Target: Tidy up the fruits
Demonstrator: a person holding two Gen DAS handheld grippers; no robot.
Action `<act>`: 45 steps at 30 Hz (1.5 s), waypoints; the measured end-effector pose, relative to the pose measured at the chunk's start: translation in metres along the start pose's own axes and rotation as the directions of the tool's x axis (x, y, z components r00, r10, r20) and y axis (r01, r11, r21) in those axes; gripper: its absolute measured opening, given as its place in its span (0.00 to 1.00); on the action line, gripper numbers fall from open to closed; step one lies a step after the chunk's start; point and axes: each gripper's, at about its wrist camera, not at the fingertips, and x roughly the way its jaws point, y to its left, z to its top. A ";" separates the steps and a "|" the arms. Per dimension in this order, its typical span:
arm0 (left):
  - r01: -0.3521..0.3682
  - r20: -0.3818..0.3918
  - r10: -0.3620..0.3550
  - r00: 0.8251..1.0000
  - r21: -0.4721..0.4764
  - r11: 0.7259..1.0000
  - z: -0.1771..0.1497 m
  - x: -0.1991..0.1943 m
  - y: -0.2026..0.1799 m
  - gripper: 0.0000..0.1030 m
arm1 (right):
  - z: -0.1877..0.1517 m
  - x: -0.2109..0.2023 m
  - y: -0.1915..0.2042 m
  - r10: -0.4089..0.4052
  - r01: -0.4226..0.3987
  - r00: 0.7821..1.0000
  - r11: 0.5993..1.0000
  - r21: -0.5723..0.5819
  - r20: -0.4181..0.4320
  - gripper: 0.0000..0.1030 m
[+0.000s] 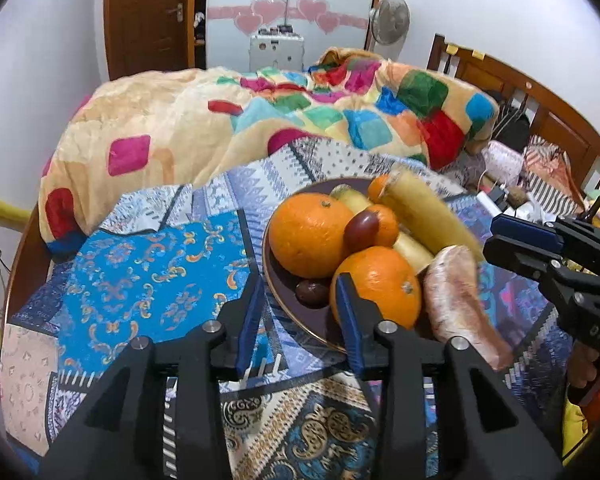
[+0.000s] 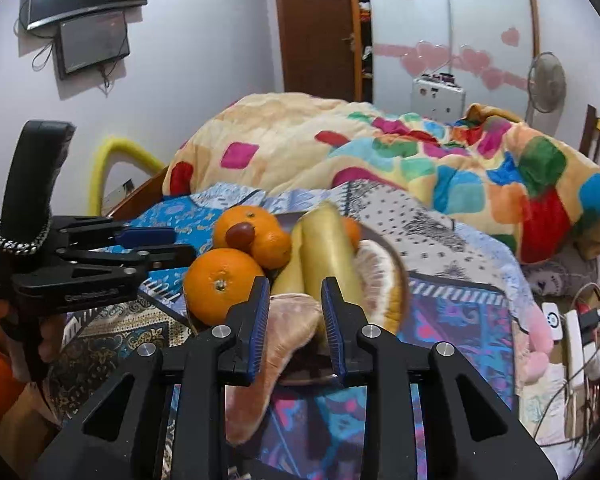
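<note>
Left gripper (image 1: 300,304) part-open, empty, at plate (image 1: 276,292) rim beside near orange (image 1: 380,284). Right gripper (image 2: 296,312) slightly apart, pomelo wedge (image 2: 288,320) between, grip unclear.

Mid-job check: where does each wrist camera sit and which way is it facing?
Left wrist: on the left gripper, looking down over the plate of fruit on the bed; the right gripper shows at its right edge.
Right wrist: on the right gripper, facing the same plate from the other side; the left gripper shows at left.
Shared: oranges, bananas, blanket, door.
</note>
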 end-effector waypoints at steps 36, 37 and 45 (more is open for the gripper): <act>-0.115 0.595 0.082 0.799 0.017 0.993 -0.105 -0.329 -0.110 0.92 | -0.044 -0.276 0.102 -0.178 0.170 0.811 0.983 0.068 0.557 0.97; -0.119 0.600 0.086 0.795 0.015 0.993 -0.108 -0.332 -0.111 0.94 | -0.044 -0.276 0.101 -0.183 0.172 0.810 0.982 0.072 0.557 0.99; -0.121 0.609 0.093 0.787 0.005 0.993 -0.116 -0.337 -0.113 0.96 | -0.051 -0.276 0.105 -0.198 0.185 0.807 0.979 0.080 0.556 1.00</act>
